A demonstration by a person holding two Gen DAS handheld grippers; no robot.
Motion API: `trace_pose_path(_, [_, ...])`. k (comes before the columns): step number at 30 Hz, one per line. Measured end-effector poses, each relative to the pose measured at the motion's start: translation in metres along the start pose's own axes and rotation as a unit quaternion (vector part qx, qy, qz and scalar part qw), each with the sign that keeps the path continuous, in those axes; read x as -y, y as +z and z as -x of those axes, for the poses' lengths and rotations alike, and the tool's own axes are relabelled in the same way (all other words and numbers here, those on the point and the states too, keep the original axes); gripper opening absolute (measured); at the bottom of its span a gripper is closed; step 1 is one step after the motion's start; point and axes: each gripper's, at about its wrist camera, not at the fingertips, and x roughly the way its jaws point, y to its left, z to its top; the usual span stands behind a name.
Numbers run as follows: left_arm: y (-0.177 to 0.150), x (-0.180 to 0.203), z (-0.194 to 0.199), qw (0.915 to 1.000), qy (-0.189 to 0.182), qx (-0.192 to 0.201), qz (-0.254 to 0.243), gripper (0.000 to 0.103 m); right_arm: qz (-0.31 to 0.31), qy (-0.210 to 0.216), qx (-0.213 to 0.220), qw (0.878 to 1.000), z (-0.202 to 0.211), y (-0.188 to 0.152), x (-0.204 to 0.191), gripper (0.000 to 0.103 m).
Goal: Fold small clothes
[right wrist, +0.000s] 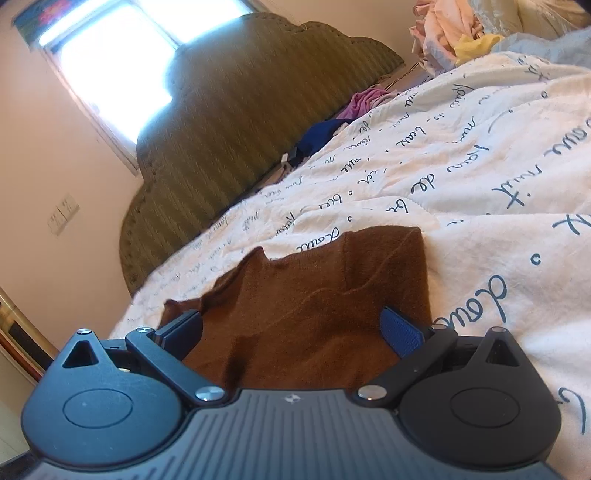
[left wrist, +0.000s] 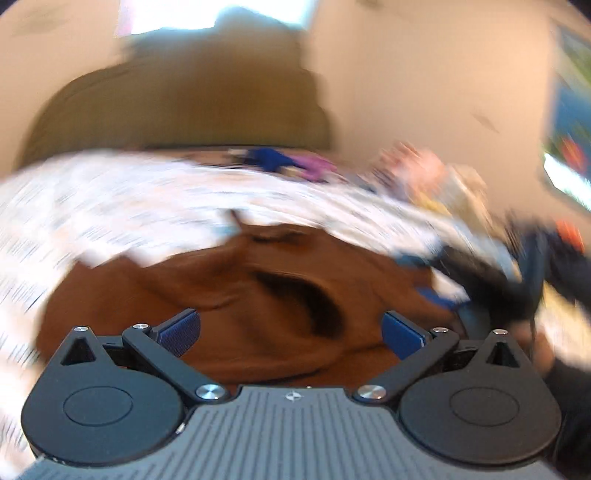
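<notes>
A brown knit garment (left wrist: 258,288) lies rumpled on a white bedspread with blue script (left wrist: 110,206); the left wrist view is smeared by motion. My left gripper (left wrist: 291,332) is open wide just above it, nothing between its blue pads (left wrist: 181,332). In the right wrist view the same brown garment (right wrist: 314,288) lies flat with a straight folded edge. My right gripper (right wrist: 291,332) is also open wide low over its near part, pads (right wrist: 402,336) clear of the cloth. A dark blurred shape (left wrist: 517,280) at the garment's right edge may be the other gripper.
A green padded headboard (right wrist: 229,129) stands at the far end of the bedspread (right wrist: 461,177). Purple (right wrist: 362,101) and blue (right wrist: 317,136) clothes lie by it. A pile of pale clothes (right wrist: 450,29) sits at the far right. Behind are a bright window (right wrist: 122,62) and a wall socket (right wrist: 62,214).
</notes>
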Motion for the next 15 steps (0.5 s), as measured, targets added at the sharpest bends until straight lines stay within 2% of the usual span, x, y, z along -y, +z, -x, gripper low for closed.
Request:
trace_pose_path(1, [0.000,-0.017,0.006,0.9982,0.012,0.004,0.059,0.102,0.023,-0.024,-0.014,0.999,-0.001,0.002,-0.011,0.103])
trace_pose_path(2, [-0.001,-0.035,0.014,0.9923,0.017,0.009,0.122,0.102,0.043,-0.046,-0.021,0.998,0.002,0.001,-0.025,0.103])
trace_pose_path(3, [-0.006,-0.053,0.024,0.9826,0.013,0.015,0.185,0.102,0.063,-0.041,-0.021,0.997,0.007,-0.001,-0.040,0.103])
trace_pose_path(5, [-0.019,-0.082,0.034,0.9634,-0.002,0.022,0.267,0.102,0.120,0.030,-0.028,0.992,0.017,-0.012,-0.076,0.103])
trace_pose_path(7, [-0.029,-0.101,0.034,0.9552,0.008,0.017,0.295,0.102,0.217,0.050,-0.048,0.974,0.015,-0.028,-0.119,0.102])
trace_pose_path(8, [-0.035,-0.105,0.033,0.9569,0.008,0.020,0.290,0.100,0.261,0.042,-0.056,0.963,0.011,-0.037,-0.136,0.102])
trace_pose_path(10, [-0.033,-0.101,0.035,0.9647,0.018,0.031,0.261,0.101,0.312,0.021,-0.078,0.947,-0.005,-0.048,-0.157,0.099])
trace_pose_path(11, [-0.031,-0.096,0.035,0.9672,0.019,0.036,0.251,0.102,0.332,0.007,-0.094,0.939,-0.015,-0.053,-0.166,0.092])
trace_pose_path(13, [-0.032,-0.088,0.033,0.9733,0.031,0.032,0.225,0.102,0.355,-0.013,-0.121,0.927,-0.033,-0.060,-0.175,0.068])
trace_pose_path(14, [-0.031,-0.088,0.033,0.9739,0.032,0.031,0.222,0.102,0.354,-0.017,-0.142,0.924,-0.040,-0.062,-0.178,0.032])
trace_pose_path(15, [-0.032,-0.089,0.033,0.9728,0.031,0.033,0.227,0.103,0.350,-0.020,-0.157,0.923,-0.046,-0.063,-0.179,0.013])
